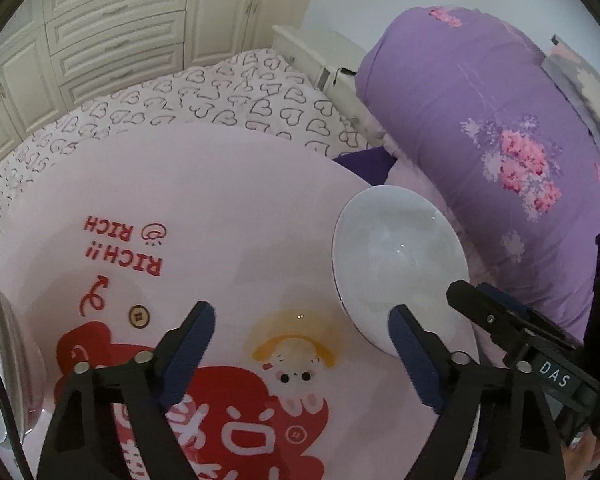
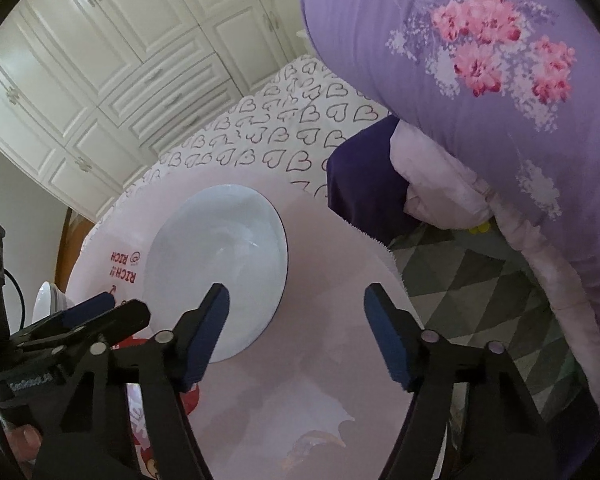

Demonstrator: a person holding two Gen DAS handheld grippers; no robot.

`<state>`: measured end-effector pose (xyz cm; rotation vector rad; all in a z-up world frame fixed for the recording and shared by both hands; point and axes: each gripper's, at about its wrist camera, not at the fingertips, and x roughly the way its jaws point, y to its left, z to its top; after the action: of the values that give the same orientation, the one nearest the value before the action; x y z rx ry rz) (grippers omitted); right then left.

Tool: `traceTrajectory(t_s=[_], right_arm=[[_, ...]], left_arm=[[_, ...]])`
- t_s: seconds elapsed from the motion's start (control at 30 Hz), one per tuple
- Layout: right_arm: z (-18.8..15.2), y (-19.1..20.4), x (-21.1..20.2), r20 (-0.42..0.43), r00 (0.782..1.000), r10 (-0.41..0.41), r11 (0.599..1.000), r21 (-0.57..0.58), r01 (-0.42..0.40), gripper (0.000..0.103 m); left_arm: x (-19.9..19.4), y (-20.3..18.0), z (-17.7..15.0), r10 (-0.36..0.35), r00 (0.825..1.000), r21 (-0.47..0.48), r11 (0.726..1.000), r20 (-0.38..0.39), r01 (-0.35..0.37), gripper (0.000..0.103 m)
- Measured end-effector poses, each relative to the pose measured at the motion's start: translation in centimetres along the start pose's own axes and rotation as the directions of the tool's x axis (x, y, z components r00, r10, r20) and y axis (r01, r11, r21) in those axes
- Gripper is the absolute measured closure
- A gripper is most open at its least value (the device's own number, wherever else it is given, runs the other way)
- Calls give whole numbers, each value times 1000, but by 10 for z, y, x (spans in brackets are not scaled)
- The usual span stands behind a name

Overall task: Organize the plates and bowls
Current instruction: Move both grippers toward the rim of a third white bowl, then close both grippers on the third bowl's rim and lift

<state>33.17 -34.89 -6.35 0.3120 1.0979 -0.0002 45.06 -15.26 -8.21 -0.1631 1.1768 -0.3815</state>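
A white plate (image 1: 400,268) lies on the right part of a pink tabletop (image 1: 220,208) printed with a red cartoon and "RICH". It also shows in the right wrist view (image 2: 220,264), just ahead of my right gripper (image 2: 296,320), which is open and empty, its left finger overlapping the plate's near rim. My left gripper (image 1: 302,344) is open and empty over the cartoon print, its right finger at the plate's near edge. The right gripper also shows in the left wrist view (image 1: 512,320). White bowls (image 2: 50,300) stand at the table's far left edge, partly hidden.
A purple flowered quilt (image 1: 500,152) is piled to the right of the table. A heart-print bedsheet (image 1: 204,96) lies behind it, with white wardrobes (image 1: 100,32) beyond. A grey checked blanket (image 2: 480,280) lies right of the table. A glassy rim (image 1: 4,360) shows at the left.
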Motion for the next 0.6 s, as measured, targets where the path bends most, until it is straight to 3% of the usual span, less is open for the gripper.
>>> traceTrajectory(t_s=[0.13,0.27,0.47,0.6], right_arm=[[1,2,8,-16,1000,7,1000,-2,-7,42],[1,5,15,-28,999,16,1000,2,-16,48],[2,7,24,-43,999,22,1000,18,-21,68],[3,10,30,-50,998,33,999,20,-32,82]], left_arm=[[15,1,5,-23,999,-18,1000,-29,22,45],[25,3,10,-54,998,-45,998,-40,52,56],[33,1,18,-103,994,-52,994,-40,101,86],[34,-2,20,-110,993,-53,993,-34,108,95]])
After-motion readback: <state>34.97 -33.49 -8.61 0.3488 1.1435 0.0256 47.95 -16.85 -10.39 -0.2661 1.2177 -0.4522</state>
